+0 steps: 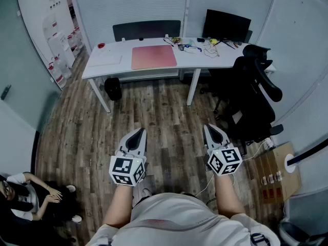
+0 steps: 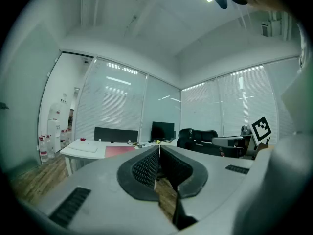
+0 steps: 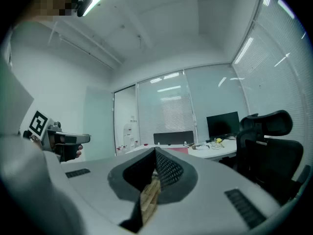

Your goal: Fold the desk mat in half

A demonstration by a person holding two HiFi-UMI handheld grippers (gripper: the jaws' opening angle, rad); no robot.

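A pink desk mat [image 1: 154, 57] lies flat on a white desk [image 1: 110, 65] at the far side of the room; it also shows as a pink strip [image 2: 120, 151] in the left gripper view. Both grippers hang over the wood floor, well short of the desk. My left gripper [image 1: 137, 134] is shut, its jaw tips meeting, nothing between them. My right gripper [image 1: 214, 130] is shut too and holds nothing. In each gripper view the black pads [image 2: 146, 168] [image 3: 168, 169] close to a point.
A black monitor [image 1: 226, 25], cables and small items sit on the desk's right part. A black office chair [image 1: 253, 94] stands right of the desk, a dark bin [image 1: 113, 88] under it. A seated person [image 1: 28, 196] is at lower left, a cardboard box [image 1: 274, 173] at right.
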